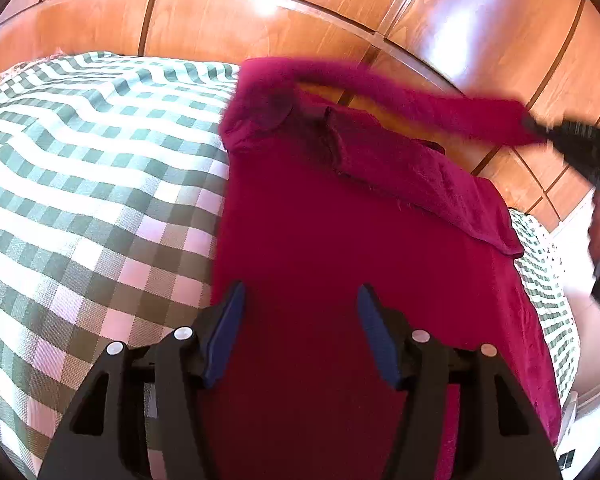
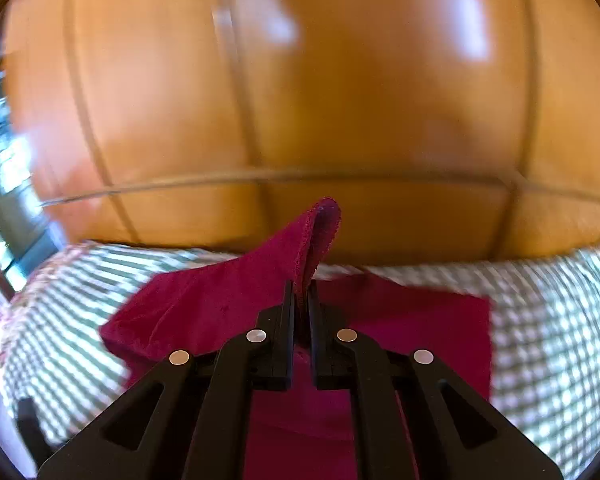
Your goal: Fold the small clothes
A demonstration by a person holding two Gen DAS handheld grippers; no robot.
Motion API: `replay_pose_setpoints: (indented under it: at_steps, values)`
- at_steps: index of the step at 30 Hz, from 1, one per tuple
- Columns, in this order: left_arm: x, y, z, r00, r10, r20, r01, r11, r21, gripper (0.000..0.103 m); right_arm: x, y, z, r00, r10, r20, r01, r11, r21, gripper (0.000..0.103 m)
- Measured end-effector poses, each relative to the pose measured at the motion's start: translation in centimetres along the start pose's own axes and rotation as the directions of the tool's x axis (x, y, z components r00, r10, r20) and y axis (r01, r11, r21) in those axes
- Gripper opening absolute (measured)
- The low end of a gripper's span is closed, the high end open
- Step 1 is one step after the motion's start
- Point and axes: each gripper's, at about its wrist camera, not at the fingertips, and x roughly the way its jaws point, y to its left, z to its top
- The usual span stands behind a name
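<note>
No text or label seems readable on anything.

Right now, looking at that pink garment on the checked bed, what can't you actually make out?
- Left wrist view: the right claw pulling the sleeve is motion-blurred and cut by the frame edge.
- Left wrist view: the magenta garment has its near hem hidden behind the left claw.
- Right wrist view: the checked bedspread and wooden panels are smeared.

Motion smears the lifted sleeve (image 1: pixel 412 100) and the right hand-held gripper (image 1: pixel 540 128), itself cut off at the frame's edge.
</note>
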Motion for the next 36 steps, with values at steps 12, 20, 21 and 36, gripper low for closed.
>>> replay_pose_setpoints:
  at_steps: [12, 20, 21, 36]
  values:
    - [0.9, -1.4, 0.1, 1.000, 0.030, -0.010, -0.029, 0.999, 0.027, 0.061, 6.8, -9.1, -8.3, 0.970, -0.122, -0.210, 0.159, 0.972, 0.172, 0.005]
    - [-0.6, 0.1, 3.5, 1.000, 0.003, -0.015, -0.004, 0.996, -0.085, 0.073, 2.4, -9.0, -8.0, 0.988, -0.119, -0.098, 0.135, 0.976, 0.173, 0.071]
    - [-0.6, 0.6, 4.3, 1.000, -0.005, -0.012, 0.004, 0.994, -0.110, 0.073, 2.0, -8.6, -7.9, 0.989, -0.121, -0.082, 0.133, 0.979, 0.154, 0.071]
    - [9.6, 3.8, 17.7, 0.992, -0.095, -0.080, 0.068, 0.955, -0.290, 0.072, 7.1, -6.7, -8.4, 0.983, -0.110, -0.145, 0.120, 0.991, 0.062, 0.074]
